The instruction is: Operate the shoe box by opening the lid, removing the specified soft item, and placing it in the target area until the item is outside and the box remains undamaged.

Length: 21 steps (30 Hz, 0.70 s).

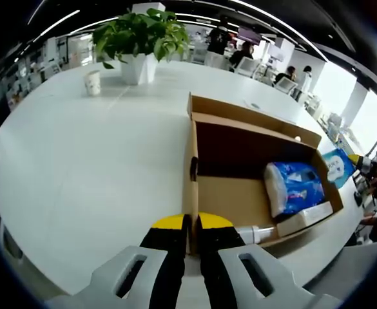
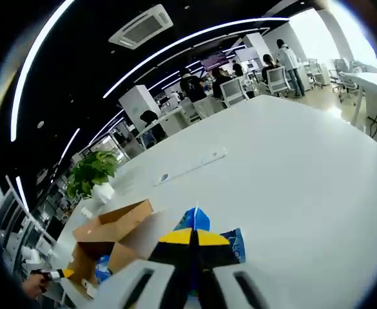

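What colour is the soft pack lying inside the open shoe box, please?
Blue and white pack, clearest in the left gripper view.

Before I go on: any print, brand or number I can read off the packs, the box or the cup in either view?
None can be read.
Blue tissue pack in the cardboard box: white markings, too blurred.
Blue pack held in the right claw: white print on its wrapper, too small.
Paper cup beside the potted plant: no print I can make out.
Cardboard box: plain brown on the faces shown.
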Tool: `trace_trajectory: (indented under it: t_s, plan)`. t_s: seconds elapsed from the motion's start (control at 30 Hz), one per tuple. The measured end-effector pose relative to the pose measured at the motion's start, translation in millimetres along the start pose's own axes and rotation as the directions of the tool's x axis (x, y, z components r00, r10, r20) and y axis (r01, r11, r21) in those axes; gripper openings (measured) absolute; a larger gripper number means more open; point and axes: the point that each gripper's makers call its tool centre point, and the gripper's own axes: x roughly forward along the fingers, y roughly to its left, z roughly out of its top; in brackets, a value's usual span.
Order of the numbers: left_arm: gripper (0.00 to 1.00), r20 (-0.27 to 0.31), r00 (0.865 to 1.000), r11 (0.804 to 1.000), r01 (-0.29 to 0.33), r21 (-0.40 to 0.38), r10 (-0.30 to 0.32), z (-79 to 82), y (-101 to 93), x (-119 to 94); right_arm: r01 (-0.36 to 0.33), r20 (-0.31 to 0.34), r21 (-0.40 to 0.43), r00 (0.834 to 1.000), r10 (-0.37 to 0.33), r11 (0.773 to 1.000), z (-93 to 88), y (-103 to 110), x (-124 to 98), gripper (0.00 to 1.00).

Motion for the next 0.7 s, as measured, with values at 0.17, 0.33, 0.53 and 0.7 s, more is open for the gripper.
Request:
trace_trajectory:
  t_s: [0.17, 0.33, 0.53, 0.7]
  plan:
    - [0.04, -0.001, 1.0, 1.0, 0.0, 0.0, 0.0, 0.1, 0.0, -0.1, 0.042, -0.013, -0.002, 0.999, -0.042, 0.999, -8.0, -18.5, 3.8, 0.0]
    - [0.04, -0.001, 1.0, 1.0, 0.0, -0.002, 0.0, 0.2, 0.0, -0.3, 0.08, -0.049, 0.016, 0.996, -0.079, 0.997, -20.7, -34.0, 0.4, 0.0]
    - [0.04, -0.001, 1.0, 1.0, -0.001, -0.003, 0.001, 0.4, -0.1, -0.4, 0.108, -0.072, 0.03, 0.992, -0.105, 0.994, -34.6, -45.9, -0.2, 0.0]
    - [0.04, -0.001, 1.0, 1.0, -0.001, -0.004, 0.001, 0.4, -0.6, -0.5, 0.123, -0.079, 0.034, 0.99, -0.12, 0.992, -39.6, -51.5, 0.7, 0.0]
